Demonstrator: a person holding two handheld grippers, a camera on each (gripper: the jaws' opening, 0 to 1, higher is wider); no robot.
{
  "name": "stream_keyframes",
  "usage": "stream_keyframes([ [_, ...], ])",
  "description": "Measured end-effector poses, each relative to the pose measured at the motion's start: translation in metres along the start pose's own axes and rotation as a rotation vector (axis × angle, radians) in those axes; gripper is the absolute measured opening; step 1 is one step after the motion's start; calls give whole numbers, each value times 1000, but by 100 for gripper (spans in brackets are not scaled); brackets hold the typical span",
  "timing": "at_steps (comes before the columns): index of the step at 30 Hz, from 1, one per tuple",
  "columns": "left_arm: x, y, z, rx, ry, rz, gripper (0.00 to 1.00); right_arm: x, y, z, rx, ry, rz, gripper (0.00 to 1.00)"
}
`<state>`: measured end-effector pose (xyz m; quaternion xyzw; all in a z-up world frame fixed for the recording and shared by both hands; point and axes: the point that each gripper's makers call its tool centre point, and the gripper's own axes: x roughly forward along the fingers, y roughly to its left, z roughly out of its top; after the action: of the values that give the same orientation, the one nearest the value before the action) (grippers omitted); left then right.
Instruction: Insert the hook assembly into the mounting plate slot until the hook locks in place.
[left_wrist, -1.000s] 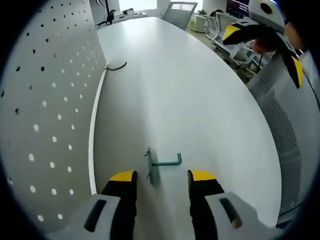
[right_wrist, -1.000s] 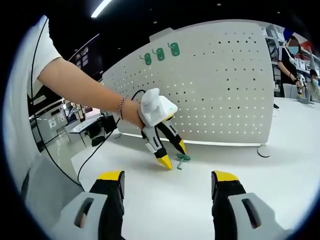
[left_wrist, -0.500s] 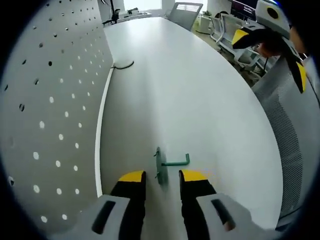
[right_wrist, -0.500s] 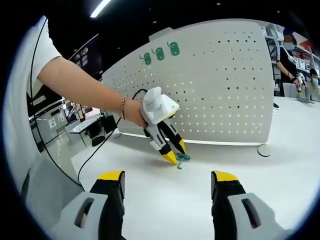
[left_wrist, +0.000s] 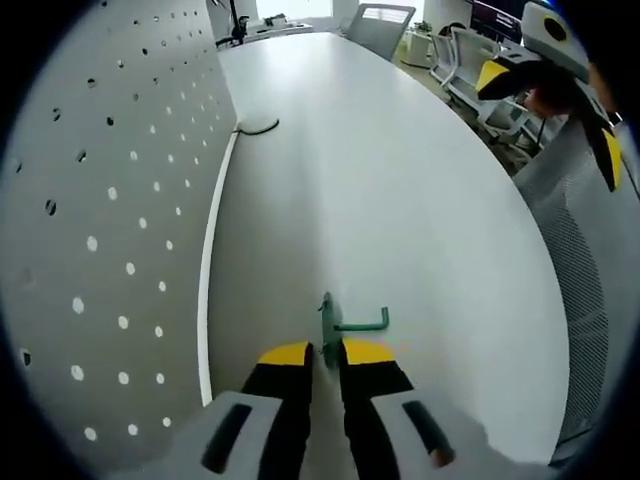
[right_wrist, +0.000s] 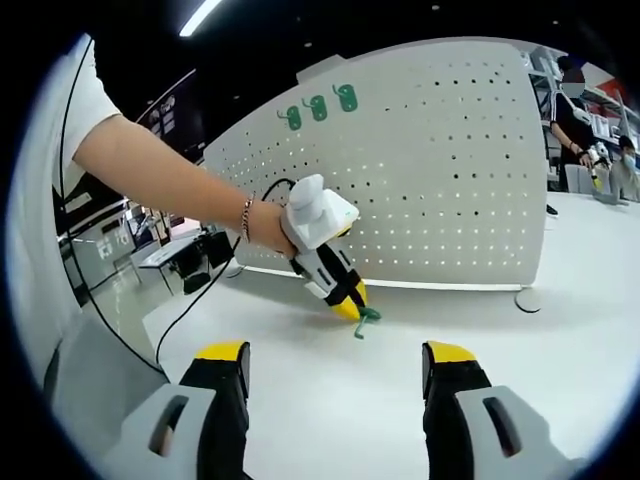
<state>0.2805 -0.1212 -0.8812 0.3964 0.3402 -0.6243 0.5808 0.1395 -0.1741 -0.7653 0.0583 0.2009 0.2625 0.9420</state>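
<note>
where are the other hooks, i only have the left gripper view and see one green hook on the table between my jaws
Observer: Three green hooks already hang in a row near the top of the pegboard, in the right gripper view.
Operator: is my left gripper really on the hook
Observer: Seen from the side, the left gripper has its yellow tips closed on the green hook, low on the white table.
Operator: and the right gripper
Observer: The right gripper is open, holding nothing, aimed at the pegboard from farther back.
</note>
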Motion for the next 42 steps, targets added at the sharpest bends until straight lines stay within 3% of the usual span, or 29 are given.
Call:
stream_keyframes([
  [7, 0, 2, 0, 27, 11, 21, 3, 0, 1, 0, -2, 2, 3, 68],
  [23, 0, 2, -1, -5, 16, 21, 3, 0, 1, -1, -2, 4, 1, 68],
  [25, -1, 1, -1, -72, 12, 14, 3, 0, 0, 0, -2, 3, -2, 68],
  [26, -1, 3, -2, -53, 10, 17, 2, 0, 0, 0, -2, 4, -2, 68],
  [42, -20, 11, 8, -106, -133, 90, 2, 0, -1, 0, -5, 2, -4, 68],
])
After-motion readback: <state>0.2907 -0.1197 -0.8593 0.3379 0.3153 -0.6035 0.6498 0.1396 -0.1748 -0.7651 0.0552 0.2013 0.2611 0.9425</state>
